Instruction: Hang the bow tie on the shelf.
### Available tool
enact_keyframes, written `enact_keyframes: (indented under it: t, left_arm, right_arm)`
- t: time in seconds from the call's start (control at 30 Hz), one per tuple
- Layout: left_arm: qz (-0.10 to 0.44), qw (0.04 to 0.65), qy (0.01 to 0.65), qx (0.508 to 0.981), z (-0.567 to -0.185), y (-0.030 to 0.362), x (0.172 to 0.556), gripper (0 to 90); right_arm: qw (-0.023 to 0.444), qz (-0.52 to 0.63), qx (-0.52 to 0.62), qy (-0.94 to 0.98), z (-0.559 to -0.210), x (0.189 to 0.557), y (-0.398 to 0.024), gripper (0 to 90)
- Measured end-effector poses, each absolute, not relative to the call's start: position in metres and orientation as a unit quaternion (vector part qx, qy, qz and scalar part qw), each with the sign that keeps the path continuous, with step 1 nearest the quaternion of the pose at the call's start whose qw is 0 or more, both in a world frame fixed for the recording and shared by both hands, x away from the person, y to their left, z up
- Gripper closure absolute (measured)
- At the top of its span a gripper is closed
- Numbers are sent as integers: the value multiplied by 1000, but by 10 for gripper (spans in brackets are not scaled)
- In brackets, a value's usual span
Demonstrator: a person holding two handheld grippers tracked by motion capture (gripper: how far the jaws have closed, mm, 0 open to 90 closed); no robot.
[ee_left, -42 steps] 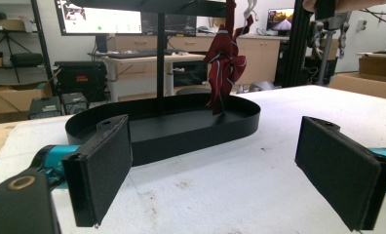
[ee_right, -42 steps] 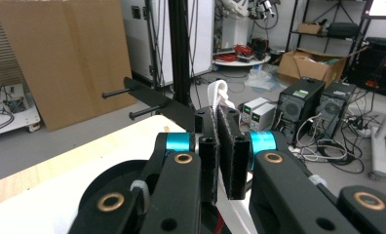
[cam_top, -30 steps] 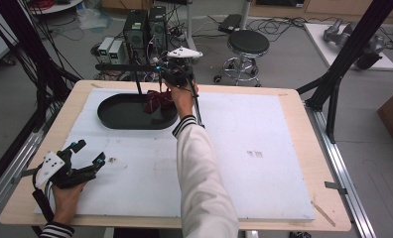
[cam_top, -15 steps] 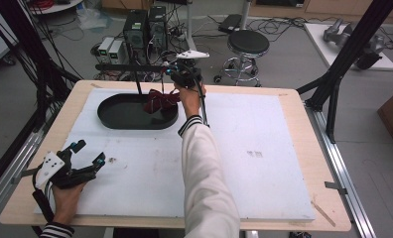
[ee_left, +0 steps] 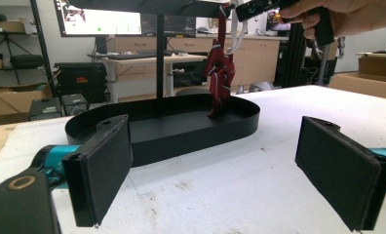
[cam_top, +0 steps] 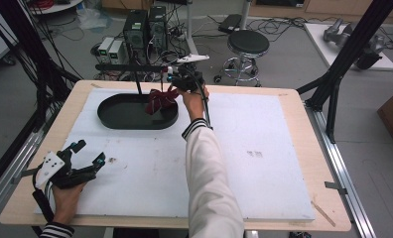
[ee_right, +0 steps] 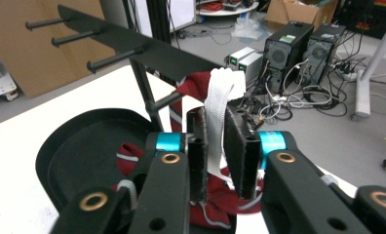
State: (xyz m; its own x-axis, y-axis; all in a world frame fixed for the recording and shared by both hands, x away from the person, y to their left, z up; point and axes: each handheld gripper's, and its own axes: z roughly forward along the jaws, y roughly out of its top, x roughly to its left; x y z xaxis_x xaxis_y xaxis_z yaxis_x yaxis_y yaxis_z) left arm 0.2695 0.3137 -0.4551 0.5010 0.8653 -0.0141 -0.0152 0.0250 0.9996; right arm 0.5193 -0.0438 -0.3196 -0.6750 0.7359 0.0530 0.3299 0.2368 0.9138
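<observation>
Here, at the table's near left corner, the left gripper (cam_top: 88, 166) rests with jaws spread wide and empty, well apart from the black tray (cam_top: 110, 116). Farther right, the right gripper (ee_right: 215, 146) has just been easing its jaws apart around the white strap (ee_right: 219, 117) of the red cloth (cam_top: 160, 100). The strap hangs upright, looped by a peg of the rack (ee_right: 132, 51), straight ahead between the pads.

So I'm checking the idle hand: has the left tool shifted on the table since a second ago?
No. The left tool sits at the same spot near the white mat's front left corner, open.
</observation>
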Motion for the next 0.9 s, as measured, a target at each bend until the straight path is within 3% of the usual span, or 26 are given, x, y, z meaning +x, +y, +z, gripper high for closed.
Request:
enact_keyframes:
  t: [0.13,0.2,0.23,0.27,0.3,0.33,0.5,0.8,0.9]
  left_arm:
    - [354,622,353,603,-455,314,269,139]
    - [353,622,353,604,-455,314,270,139]
    - [353,621,352,604,-455,314,270,139]
    - [355,622,352,603,-455,314,269,140]
    - [355,622,352,603,-455,314,269,139]
    - [354,620,352,605,-455,314,269,139]
    - [354,620,354,605,-455,314,270,139]
    - [354,616,357,606,-455,313,270,139]
    - [356,618,355,604,-455,313,270,139]
  right_arm:
    - [203,503,347,765,-319,518,-44,670]
    - [208,503,345,765,-318,516,-43,533]
    - [208,503,345,765,-318,516,-43,533]
    - [218,494,339,770,-317,514,-41,414]
    - [218,494,339,770,-317,514,-41,414]
    - [219,491,332,775,-316,514,-40,300]
    - [212,502,335,769,-315,513,-44,107]
    - [209,534,312,757,-303,487,-79,106]
    - [168,526,317,771,-293,473,-103,103]
